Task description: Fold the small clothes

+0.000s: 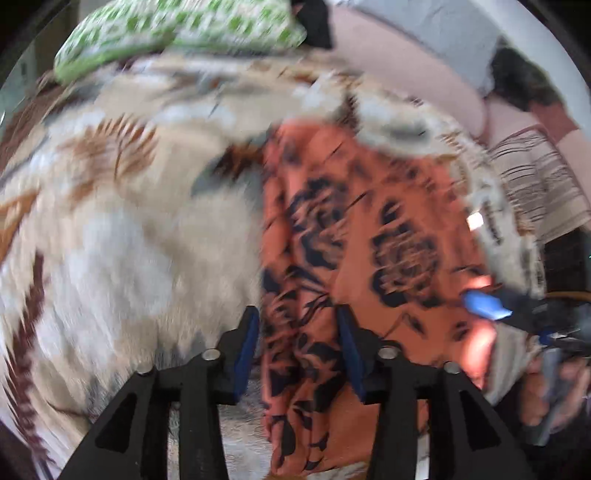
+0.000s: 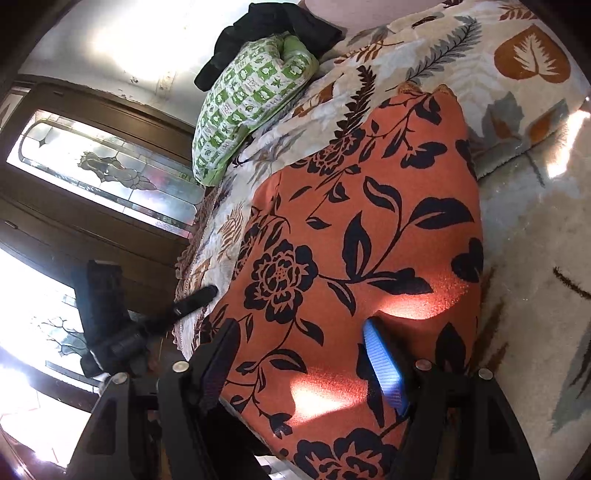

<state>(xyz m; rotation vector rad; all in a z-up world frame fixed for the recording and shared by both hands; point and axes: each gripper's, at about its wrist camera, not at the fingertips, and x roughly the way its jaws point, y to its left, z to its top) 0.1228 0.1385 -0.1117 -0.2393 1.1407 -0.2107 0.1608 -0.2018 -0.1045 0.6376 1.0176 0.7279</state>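
Observation:
An orange garment with a black flower print (image 1: 369,236) lies on a leaf-patterned blanket (image 1: 122,236) on a bed. In the blurred left wrist view my left gripper (image 1: 297,321) is open, its blue-padded jaws straddling a bunched fold of the garment's left edge. The right gripper shows at the far right of that view (image 1: 491,304), over the garment's right side. In the right wrist view the garment (image 2: 354,236) lies spread flat, and my right gripper (image 2: 301,330) is open just above its near part. The left gripper (image 2: 195,299) reaches in from the left at the blanket edge.
A green and white checked pillow (image 2: 251,96) lies at the head of the bed with dark clothes (image 2: 273,26) behind it. A wooden door with patterned glass (image 2: 99,166) stands beside the bed. A striped cloth (image 1: 535,184) lies at the right.

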